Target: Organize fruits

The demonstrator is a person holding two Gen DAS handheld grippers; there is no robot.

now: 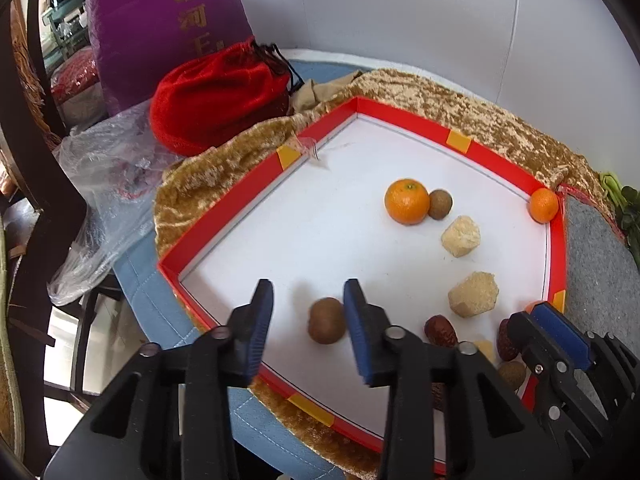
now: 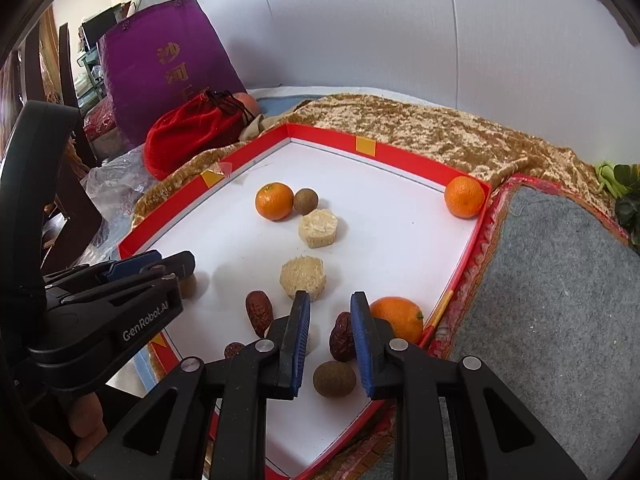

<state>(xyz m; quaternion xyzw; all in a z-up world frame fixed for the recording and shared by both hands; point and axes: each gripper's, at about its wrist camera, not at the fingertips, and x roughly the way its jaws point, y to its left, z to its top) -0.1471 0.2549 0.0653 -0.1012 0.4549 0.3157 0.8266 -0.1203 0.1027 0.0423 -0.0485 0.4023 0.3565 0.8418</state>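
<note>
red-rimmed tray (image 1: 224,216): left half bare | left hand-held gripper (image 1: 308,320) wide | right hand-held gripper (image 2: 330,332) wide

We take the red tray (image 2: 404,156) as reference. Its far-left floor lies bare and open to passage. At its centre, an orange (image 2: 274,201), a brown fruit (image 2: 306,201) and two tan blocks (image 2: 318,227) obstruct. Its near-right corner is crowded by dates (image 2: 259,313) and another orange (image 2: 398,317).
</note>
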